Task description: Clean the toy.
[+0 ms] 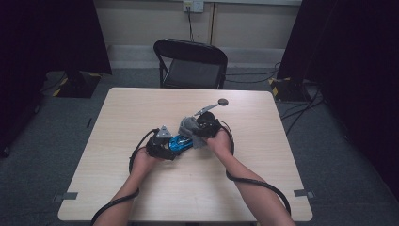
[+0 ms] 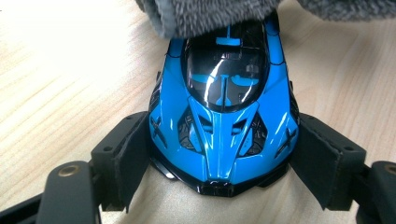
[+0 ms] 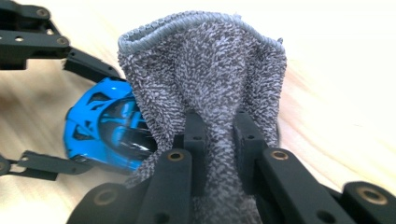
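No text, label, brand, number or sign is legible on anything here.

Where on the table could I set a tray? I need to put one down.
Bare table lies along the left edge, the near edge and the right edge. It is crowded mid-table around the car, the cloth and the disc.

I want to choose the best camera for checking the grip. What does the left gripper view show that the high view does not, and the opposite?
Left gripper view: the left gripper pads pressing the blue toy car on both sides, and the car's nose details. High view: the black chair, the small dark disc, both forearms, and the right gripper. Both: the car, the grey cloth and the table.
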{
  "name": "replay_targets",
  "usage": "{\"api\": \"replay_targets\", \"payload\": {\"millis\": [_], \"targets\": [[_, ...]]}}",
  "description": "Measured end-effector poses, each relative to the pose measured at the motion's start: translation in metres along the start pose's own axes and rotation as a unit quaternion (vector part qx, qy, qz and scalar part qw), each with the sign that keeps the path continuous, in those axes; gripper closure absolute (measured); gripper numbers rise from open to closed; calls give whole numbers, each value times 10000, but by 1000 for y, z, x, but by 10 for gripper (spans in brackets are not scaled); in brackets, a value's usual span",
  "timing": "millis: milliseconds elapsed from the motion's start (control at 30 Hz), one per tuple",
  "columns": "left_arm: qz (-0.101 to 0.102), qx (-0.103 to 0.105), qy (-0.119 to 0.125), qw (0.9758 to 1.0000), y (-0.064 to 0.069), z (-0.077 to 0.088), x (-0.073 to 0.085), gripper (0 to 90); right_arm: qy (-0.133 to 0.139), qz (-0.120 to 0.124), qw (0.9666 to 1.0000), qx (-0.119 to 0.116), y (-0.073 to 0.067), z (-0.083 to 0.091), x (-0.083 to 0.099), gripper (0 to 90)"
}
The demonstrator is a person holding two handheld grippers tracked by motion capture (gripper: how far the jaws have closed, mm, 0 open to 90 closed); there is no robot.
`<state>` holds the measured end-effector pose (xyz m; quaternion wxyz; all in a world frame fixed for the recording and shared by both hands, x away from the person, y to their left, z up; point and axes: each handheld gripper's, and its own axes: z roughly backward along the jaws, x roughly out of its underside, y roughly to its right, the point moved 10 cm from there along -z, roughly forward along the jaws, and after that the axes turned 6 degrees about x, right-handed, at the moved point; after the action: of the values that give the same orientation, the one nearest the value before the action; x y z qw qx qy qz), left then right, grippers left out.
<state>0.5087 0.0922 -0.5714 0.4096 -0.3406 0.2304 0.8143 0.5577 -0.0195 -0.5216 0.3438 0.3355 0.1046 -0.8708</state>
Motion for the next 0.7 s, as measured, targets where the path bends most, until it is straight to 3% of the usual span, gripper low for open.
{"api": "replay_targets", "payload": {"millis": [333,700], "targets": [[1,2,1,10000,0,0,0,235,156,-293,9994,81,17,4,1,793],[0,2,1,10000,0,0,0,235,142,-391,9986,324,40,10,5,793]]}}
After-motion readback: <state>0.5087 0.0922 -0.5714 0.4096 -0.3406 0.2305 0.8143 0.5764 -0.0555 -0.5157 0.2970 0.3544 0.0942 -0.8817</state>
